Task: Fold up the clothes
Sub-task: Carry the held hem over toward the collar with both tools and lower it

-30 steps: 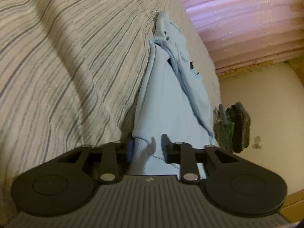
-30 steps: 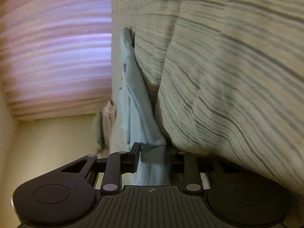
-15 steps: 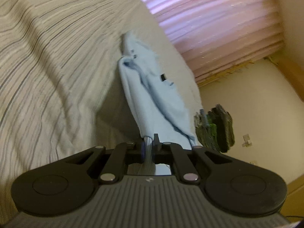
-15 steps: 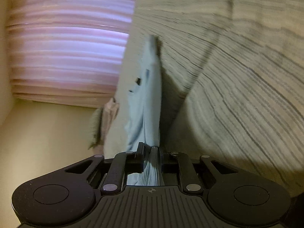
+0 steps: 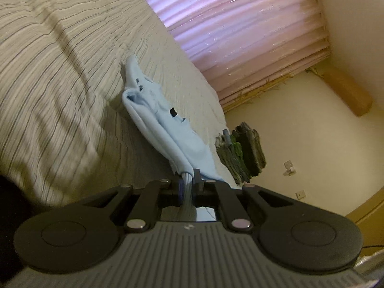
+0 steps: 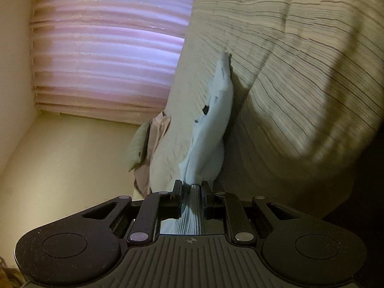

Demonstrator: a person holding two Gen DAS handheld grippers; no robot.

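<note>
Both tongs pinch the ribbed hem of the pale blue top (image 5: 165, 124). The left tongs (image 5: 189, 180) are pressed nearly together on a thin bunch of rib. The right tongs (image 6: 191, 189) have just been closing and now clamp a thicker fold of the same hem, which fills the gap between their jaws.

From each pair of tongs the top (image 6: 213, 120) runs forward and away as one long, narrow, creased strip. Its near end is raised at the jaws, and its far end trails on the striped bedcover (image 5: 60, 76) ahead. A stack of dark folded clothes (image 5: 240, 153) sits at the bed's edge, just to the right of the left tongs. A pink and green pile (image 6: 148, 144) lies left of the right tongs.

The step looks like lifting the top by its hem to shake it out before laying it flat. To do it well, keep both pinches firm and level with each other. Draw the tongs apart until the hem pulls straight. The cloth is bunched lengthwise, so it needs spreading sideways, not only raising. Lift enough for the far end to hang free, then lay it down far end first, clear of both piles. The left bite looks thin, so a hard jerk could pull the rib out.
</note>
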